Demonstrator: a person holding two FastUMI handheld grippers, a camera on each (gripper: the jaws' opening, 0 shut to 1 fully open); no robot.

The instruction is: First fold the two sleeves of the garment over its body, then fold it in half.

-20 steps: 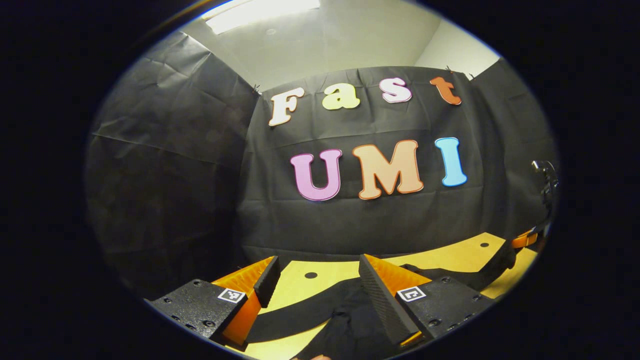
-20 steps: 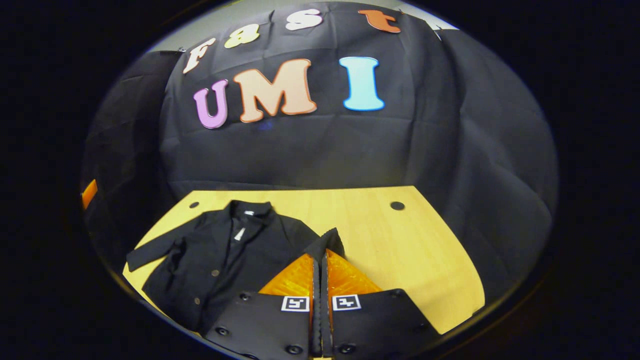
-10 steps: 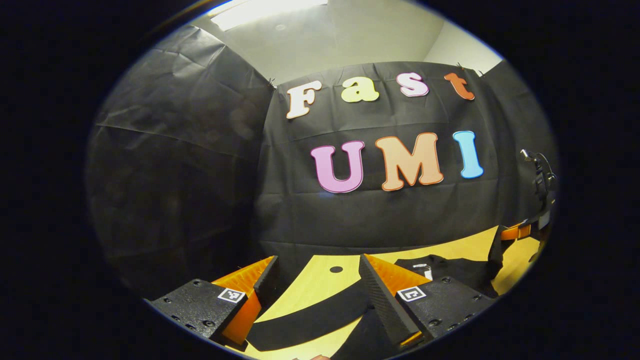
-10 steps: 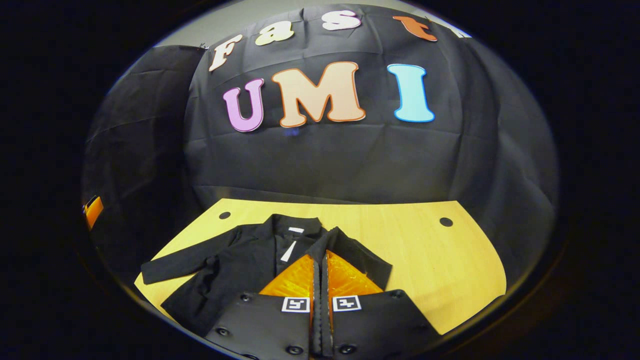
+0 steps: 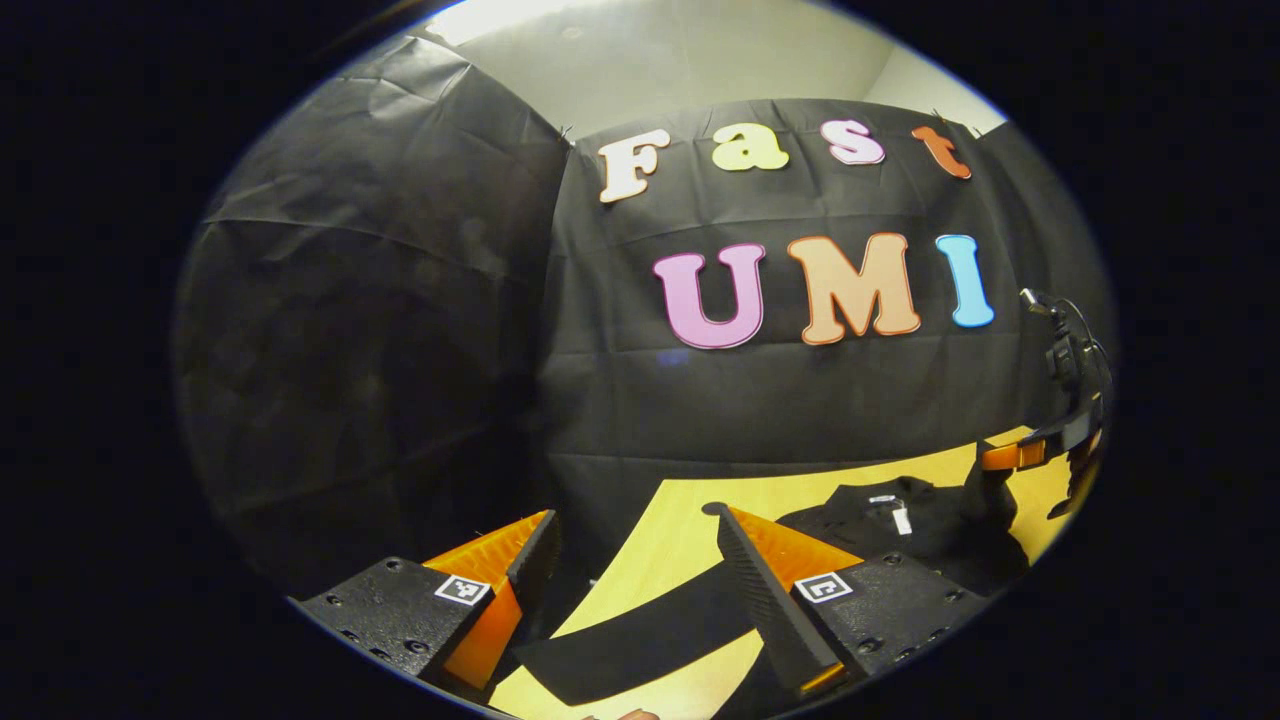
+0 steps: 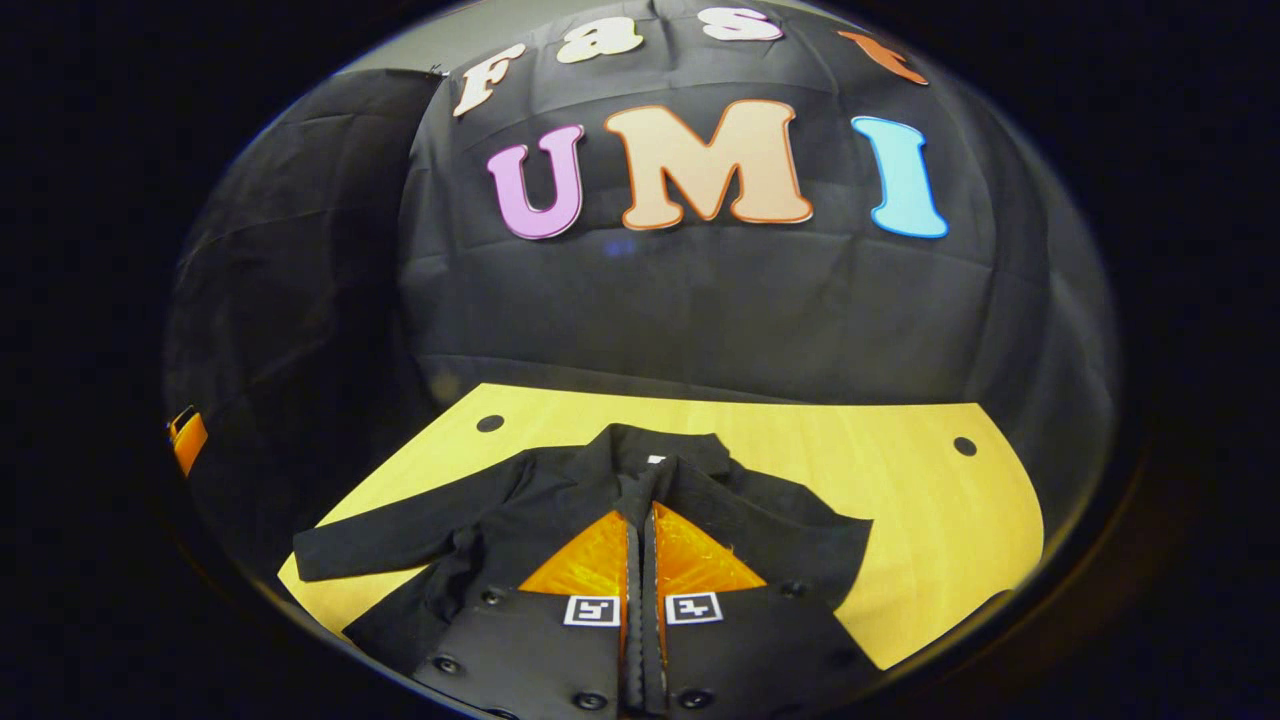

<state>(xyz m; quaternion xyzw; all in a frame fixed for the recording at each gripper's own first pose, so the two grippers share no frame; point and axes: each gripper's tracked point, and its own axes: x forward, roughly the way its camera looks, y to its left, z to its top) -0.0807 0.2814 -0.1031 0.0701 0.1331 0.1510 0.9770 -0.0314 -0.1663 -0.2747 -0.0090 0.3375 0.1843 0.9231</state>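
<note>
while the right claw (image 6: 641, 520) pinches a sleeve over the black jacket (image 6: 520, 505), the left claw (image 5: 630, 545) gapes wide above the desk (image 6: 900, 500).

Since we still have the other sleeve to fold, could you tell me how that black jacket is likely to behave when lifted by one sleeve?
Probably floppy: the jacket lies flat and creased on the table, so a lifted sleeve would likely drape and sag. It looks fairly heavy cloth, so it should stay folded. The right gripper pinches fabric, suggesting little slipping.
</note>
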